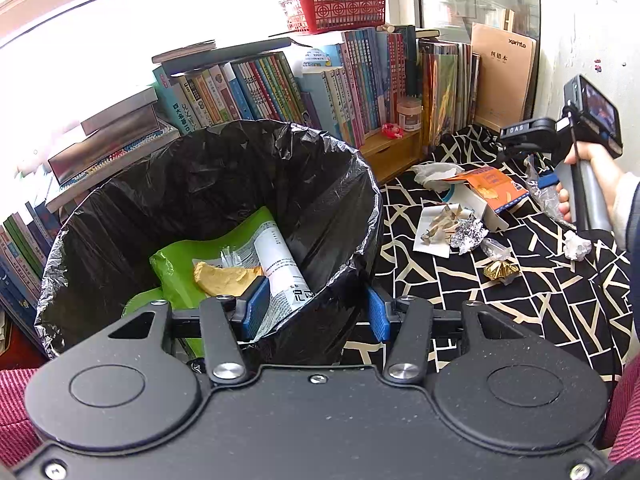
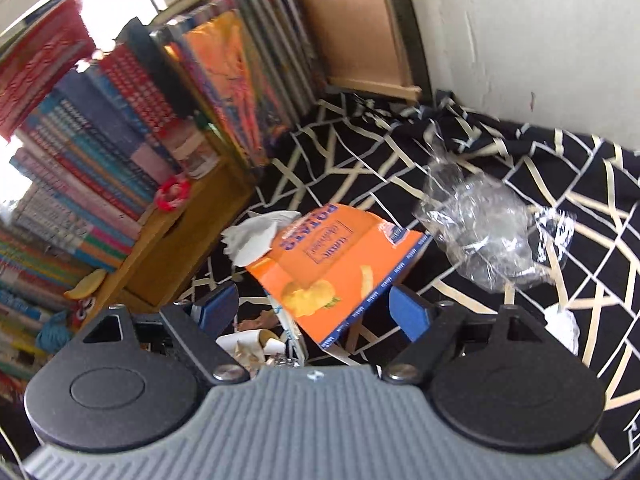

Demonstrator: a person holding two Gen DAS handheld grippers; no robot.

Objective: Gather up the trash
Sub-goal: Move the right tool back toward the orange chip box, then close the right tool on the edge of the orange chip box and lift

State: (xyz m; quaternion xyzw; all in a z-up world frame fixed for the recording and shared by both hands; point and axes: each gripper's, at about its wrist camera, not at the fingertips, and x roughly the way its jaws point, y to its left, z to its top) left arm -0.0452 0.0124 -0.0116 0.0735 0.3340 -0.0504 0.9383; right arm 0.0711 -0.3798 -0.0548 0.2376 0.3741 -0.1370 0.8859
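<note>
We are clamping left gripper [image 1: 316,308] on bin rim [image 1: 352,268], keeping black-lined bin [image 1: 224,168] tilted toward trash on patterned cloth [image 1: 520,300]. Right gripper [image 2: 314,308] jaws spread, empty, straddling orange potato box [image 2: 340,268]; likely next pickup. Clear wrapper [image 2: 480,232] waiting beside it.
</note>
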